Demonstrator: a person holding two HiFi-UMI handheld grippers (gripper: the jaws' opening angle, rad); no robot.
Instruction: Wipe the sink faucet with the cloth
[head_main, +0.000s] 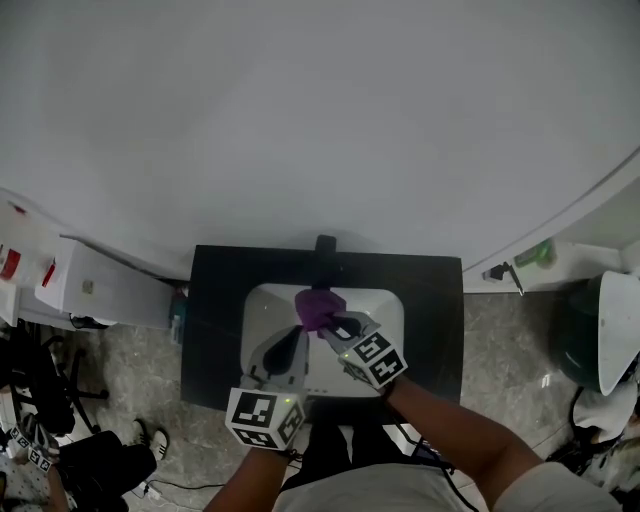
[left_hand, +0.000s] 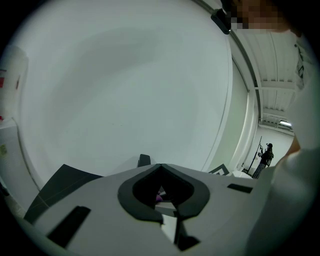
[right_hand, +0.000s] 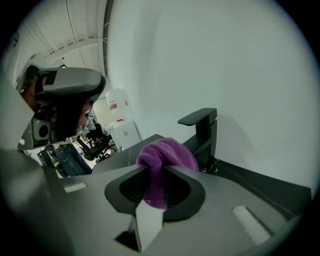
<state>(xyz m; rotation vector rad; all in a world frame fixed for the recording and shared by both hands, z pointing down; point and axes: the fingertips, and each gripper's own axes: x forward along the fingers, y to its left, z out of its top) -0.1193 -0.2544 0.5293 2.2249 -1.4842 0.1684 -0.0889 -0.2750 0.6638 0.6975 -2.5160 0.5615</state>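
Note:
The black faucet (head_main: 325, 244) stands at the back of the white basin (head_main: 392, 308), which is set in a black counter (head_main: 215, 300). My right gripper (head_main: 330, 322) is shut on a bunched purple cloth (head_main: 318, 305) over the basin, just in front of the faucet. In the right gripper view the cloth (right_hand: 167, 152) bulges out of the right gripper (right_hand: 155, 167), and the faucet (right_hand: 205, 135) rises close behind it, apart from it. My left gripper (head_main: 290, 338) hovers over the basin's front left with its jaws together and nothing in them. In the left gripper view, the faucet (left_hand: 144, 160) peeks over the left gripper (left_hand: 161, 167).
A white wall rises right behind the counter. A white cabinet (head_main: 90, 285) stands to the left, and a green bottle (head_main: 535, 255) lies on a white ledge to the right above a dark bin (head_main: 580, 340). A person (left_hand: 264, 159) stands far off.

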